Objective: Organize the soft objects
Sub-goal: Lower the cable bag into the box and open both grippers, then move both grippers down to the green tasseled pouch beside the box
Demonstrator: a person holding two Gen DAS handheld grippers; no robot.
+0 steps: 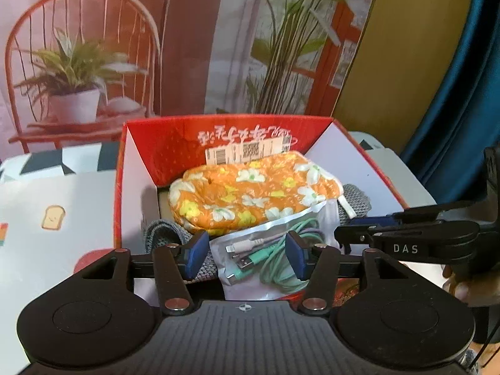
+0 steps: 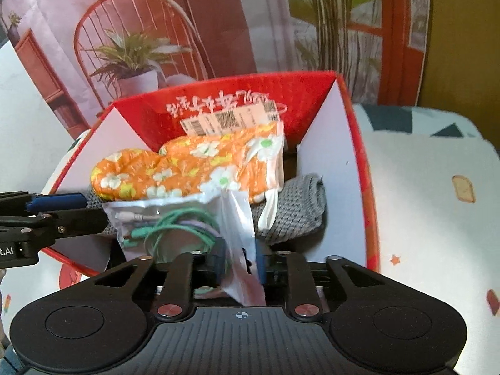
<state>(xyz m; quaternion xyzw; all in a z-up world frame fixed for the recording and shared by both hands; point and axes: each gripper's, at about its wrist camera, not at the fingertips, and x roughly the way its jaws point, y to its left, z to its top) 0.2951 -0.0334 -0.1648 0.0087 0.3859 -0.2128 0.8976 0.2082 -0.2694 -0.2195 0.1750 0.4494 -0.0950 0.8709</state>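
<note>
Clear cable bag (image 2: 200, 218) half inside the red box (image 2: 356, 168), atop the orange floral mitt (image 2: 187, 168) and grey knit (image 2: 300, 206) — pinched at one corner by right gripper (image 2: 240, 265); left gripper (image 1: 243, 256) spread, empty — packing nearly finished, release left

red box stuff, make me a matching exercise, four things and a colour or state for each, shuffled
Things:
1. floral pouch
2. knitted cloth
3. cable bag
4. left gripper

States:
A. pinched by the right gripper
B. grey, lying under the other items
C. open, holding nothing
D. orange with white flowers, on top of the pile in the red box

Pairs: 1-D, 2-B, 3-A, 4-C
</note>
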